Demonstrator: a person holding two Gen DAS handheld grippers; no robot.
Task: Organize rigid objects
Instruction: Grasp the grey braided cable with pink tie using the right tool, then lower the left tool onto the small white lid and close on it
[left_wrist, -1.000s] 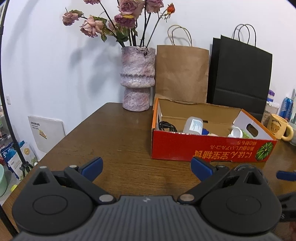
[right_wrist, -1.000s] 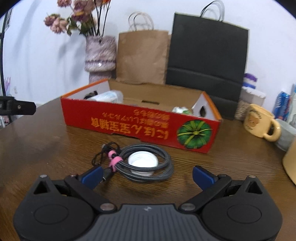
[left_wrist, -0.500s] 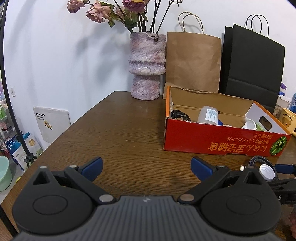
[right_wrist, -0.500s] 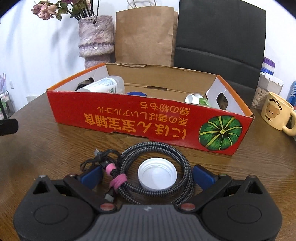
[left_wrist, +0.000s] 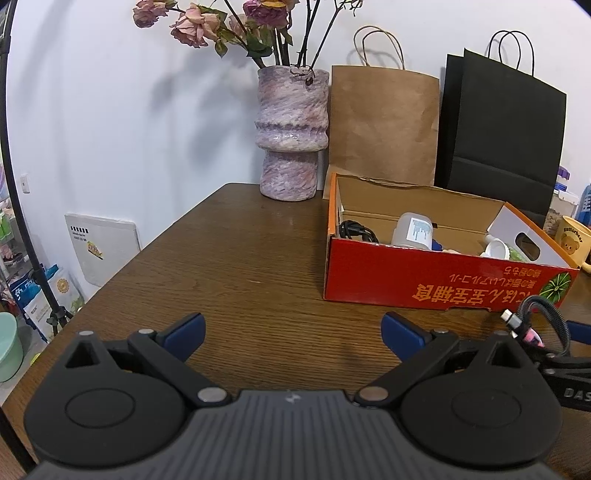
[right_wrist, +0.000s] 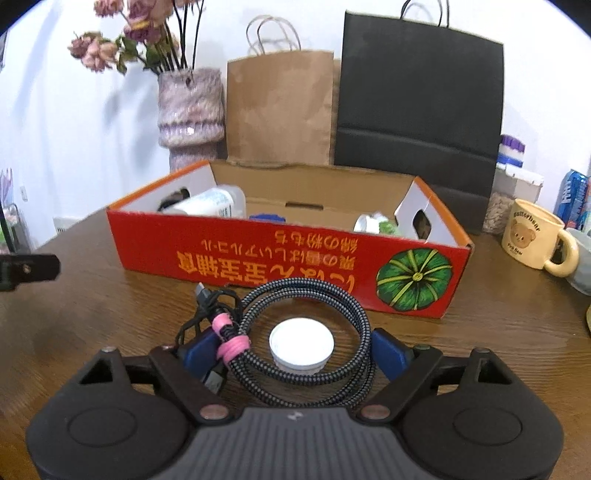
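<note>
**Right wrist view: closing on the cable coil**

Right hand-held gripper (right_wrist: 295, 350) has its jaws just closing around the coiled cable (right_wrist: 306, 328), pads at the coil's sides, grip not yet firm. White cap (right_wrist: 301, 347) sits inside the coil on the surface (right_wrist: 110, 314), before the red box (right_wrist: 288, 266). Squeeze evenly; avoid catching the cap. Left hand-held gripper (left_wrist: 291, 332) released, empty.
</note>
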